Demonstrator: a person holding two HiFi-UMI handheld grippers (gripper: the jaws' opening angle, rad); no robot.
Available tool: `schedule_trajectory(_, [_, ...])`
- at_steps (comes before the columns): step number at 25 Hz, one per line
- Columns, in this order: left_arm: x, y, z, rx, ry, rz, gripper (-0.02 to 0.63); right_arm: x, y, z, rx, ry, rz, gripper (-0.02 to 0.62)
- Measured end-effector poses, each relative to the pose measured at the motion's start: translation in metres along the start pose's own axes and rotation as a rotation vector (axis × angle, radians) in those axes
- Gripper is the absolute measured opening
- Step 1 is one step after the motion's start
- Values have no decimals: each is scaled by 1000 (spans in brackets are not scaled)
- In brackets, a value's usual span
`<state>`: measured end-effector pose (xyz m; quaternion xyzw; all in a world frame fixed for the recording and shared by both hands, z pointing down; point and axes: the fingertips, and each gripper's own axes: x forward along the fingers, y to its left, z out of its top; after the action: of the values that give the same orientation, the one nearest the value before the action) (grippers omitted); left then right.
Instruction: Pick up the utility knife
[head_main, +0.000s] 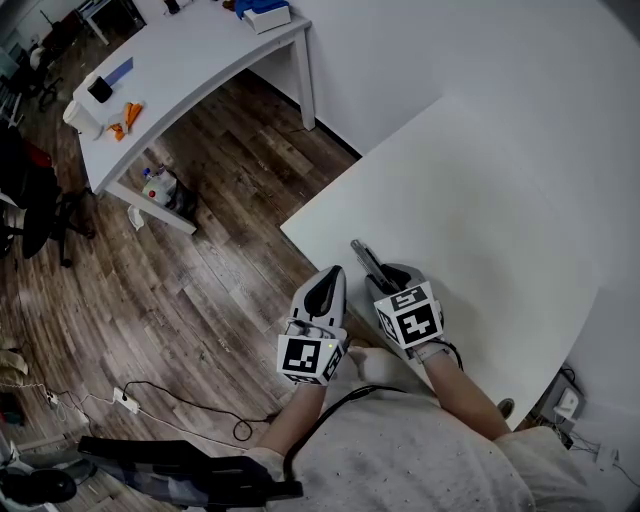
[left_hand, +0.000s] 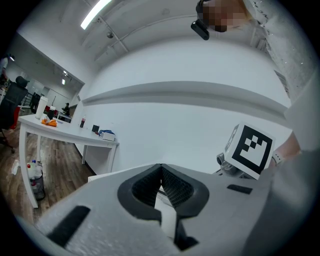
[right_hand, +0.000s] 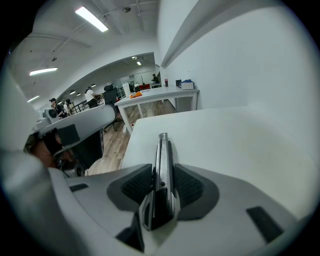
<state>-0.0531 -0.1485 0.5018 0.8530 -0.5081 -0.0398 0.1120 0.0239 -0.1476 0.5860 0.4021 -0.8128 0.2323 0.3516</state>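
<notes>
The utility knife (head_main: 366, 261), slim and grey metal with a dark slider, lies on the white table (head_main: 480, 190) near its left edge and points away from me. My right gripper (head_main: 386, 281) is tilted down over its rear half. In the right gripper view the knife (right_hand: 162, 160) runs straight between the two dark ribbed pads (right_hand: 137, 186), which touch both of its sides. My left gripper (head_main: 329, 284) hovers level just left of it, beyond the table edge. In the left gripper view its pads (left_hand: 148, 187) meet at the tip with nothing between them.
The table's left edge (head_main: 305, 245) drops to a wood floor (head_main: 200, 290) with cables (head_main: 180, 395). A second white table (head_main: 190, 60) with small items stands at the far left. A white wall (head_main: 520, 50) runs along the back. The right gripper's marker cube (left_hand: 251, 148) shows in the left gripper view.
</notes>
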Motion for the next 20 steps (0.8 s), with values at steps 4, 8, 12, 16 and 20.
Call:
schedule_trajectory(4, [-2,2,0,1,-1,6,6,-2,0,6,30,-33,7,138])
schedule_trajectory(8, [-4,3,-1,1,-1,9,6,-3,-3,6,66,-44,11,137])
schedule_trajectory(12, [-4,2,-2,0,-1,6,6,-4,-3,3,50,-44,1,135])
schedule_trajectory(16, [-4,1,-2,-1,4,7,6,-8,-4,6,117,-82,26,135])
schedule_trajectory(20, [-3,-1,0,0,5,5,6,-13,-11,6,209,-107,47,133])
